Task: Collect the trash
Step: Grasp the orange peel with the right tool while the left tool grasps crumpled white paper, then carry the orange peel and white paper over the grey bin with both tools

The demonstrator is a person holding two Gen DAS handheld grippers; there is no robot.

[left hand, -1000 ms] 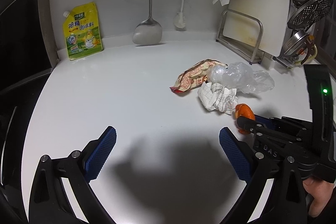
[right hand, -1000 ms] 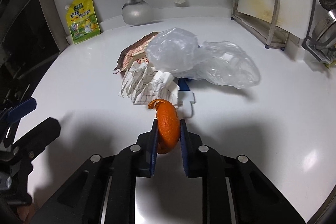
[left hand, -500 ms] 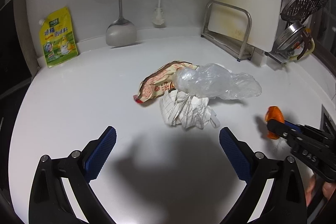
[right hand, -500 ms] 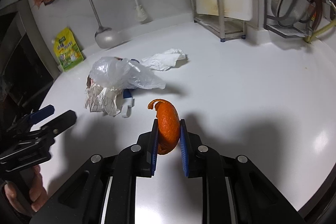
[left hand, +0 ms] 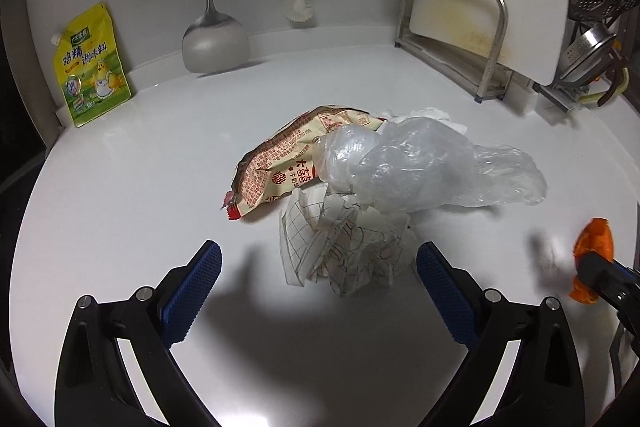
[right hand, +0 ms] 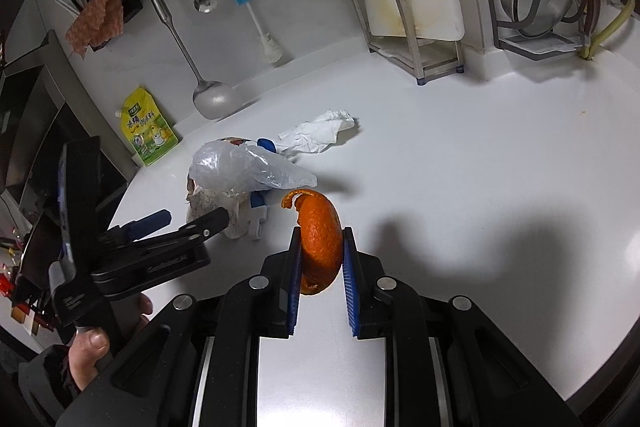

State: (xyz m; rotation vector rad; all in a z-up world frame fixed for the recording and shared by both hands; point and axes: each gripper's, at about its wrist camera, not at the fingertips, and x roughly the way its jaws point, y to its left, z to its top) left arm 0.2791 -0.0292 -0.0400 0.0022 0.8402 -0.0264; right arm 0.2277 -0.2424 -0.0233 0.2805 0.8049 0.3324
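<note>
With our right gripper (right hand: 320, 259) clamped on the orange peel (right hand: 320, 239) and now carried off to the right edge of the left view, we bring our wide-open left gripper (left hand: 318, 285) closer to the crumpled paper (left hand: 344, 247) at frame centre, 1 of several scraps left.

Orange peel (right hand: 320, 239) pinched between right gripper (right hand: 320, 259) fingers (right hand: 295, 267) above white counter (right hand: 480, 187).

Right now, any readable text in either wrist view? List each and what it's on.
"鸡精调味料": yellow seasoning pouch against the back wall; its small print is too small to read.
"大喜" and "牛奶": snack wrapper in the trash pile; its red fine print and number string are unreadable.
Crumpled grid paper: drawn lines only, nothing legible.
</note>
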